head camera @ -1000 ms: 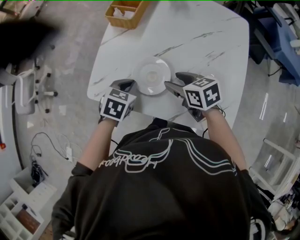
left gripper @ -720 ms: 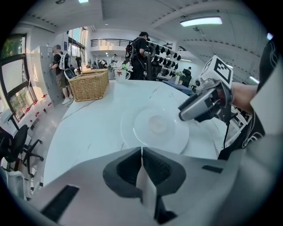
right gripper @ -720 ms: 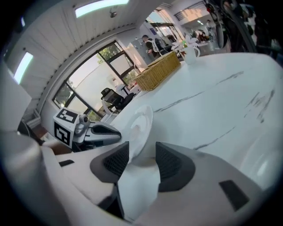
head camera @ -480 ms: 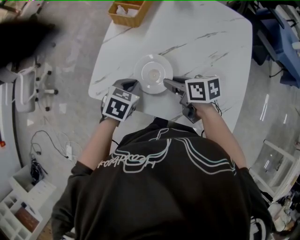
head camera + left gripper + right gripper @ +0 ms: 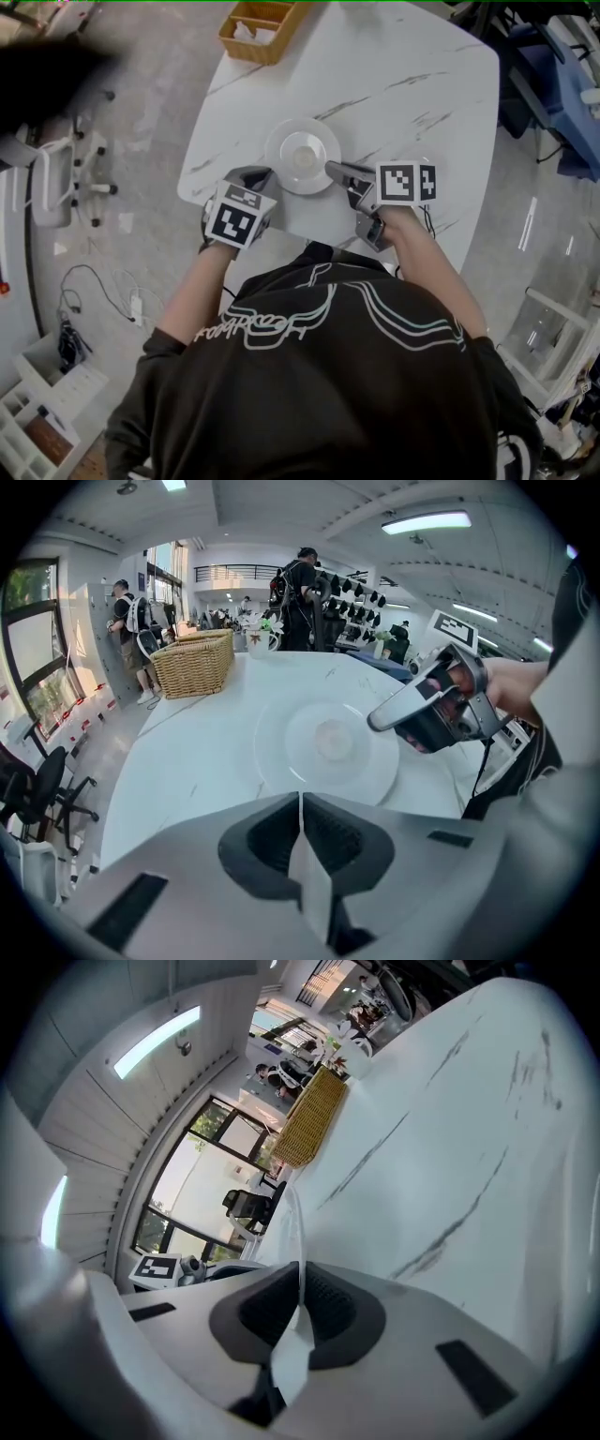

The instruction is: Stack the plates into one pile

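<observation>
- White plate (image 5: 302, 156) lies near the worktop's (image 5: 403, 84) six o'clock edge.
- Our left hand-held gripper (image 5: 265, 172) pinches its eight o'clock rim; the right hand-held gripper (image 5: 331, 168) has just been closing on the four o'clock rim.
- We should lift both sides level.

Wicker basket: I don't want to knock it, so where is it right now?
In the head view the wicker basket sits at the far left corner of the table, beyond the white plate.
</observation>
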`<state>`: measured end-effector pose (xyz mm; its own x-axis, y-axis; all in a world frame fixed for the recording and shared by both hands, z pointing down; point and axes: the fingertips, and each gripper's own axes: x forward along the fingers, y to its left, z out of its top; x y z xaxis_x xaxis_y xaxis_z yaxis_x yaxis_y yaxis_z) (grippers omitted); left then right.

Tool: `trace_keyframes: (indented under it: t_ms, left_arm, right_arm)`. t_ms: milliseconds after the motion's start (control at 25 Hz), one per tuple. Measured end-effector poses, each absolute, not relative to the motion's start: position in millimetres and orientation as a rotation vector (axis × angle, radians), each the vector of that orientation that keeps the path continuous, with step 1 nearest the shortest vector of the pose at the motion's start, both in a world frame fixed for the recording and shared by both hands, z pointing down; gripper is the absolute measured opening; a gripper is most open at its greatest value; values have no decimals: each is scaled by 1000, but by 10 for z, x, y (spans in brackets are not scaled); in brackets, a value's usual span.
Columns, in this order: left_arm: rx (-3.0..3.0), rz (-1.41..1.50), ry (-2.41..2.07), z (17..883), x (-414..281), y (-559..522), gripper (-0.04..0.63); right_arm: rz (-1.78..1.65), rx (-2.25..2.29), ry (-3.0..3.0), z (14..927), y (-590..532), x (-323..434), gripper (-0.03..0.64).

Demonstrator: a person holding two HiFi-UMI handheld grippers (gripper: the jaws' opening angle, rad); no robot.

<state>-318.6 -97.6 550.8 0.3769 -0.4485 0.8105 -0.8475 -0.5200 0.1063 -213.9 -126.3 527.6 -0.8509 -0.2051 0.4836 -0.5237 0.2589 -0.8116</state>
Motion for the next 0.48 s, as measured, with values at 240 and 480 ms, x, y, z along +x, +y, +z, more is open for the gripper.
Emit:
trace_keyframes:
  t_ms: [240, 480]
  left_arm:
    - [2118, 997, -1165, 5376, -3232, -919, 32]
    - [2097, 948, -1189, 5233, -3176, -787, 32]
  right_arm:
    - [1642, 684, -2287, 5202, -1284, -2109, 35]
    - [1664, 699, -2336, 5011, -1271, -1980, 35]
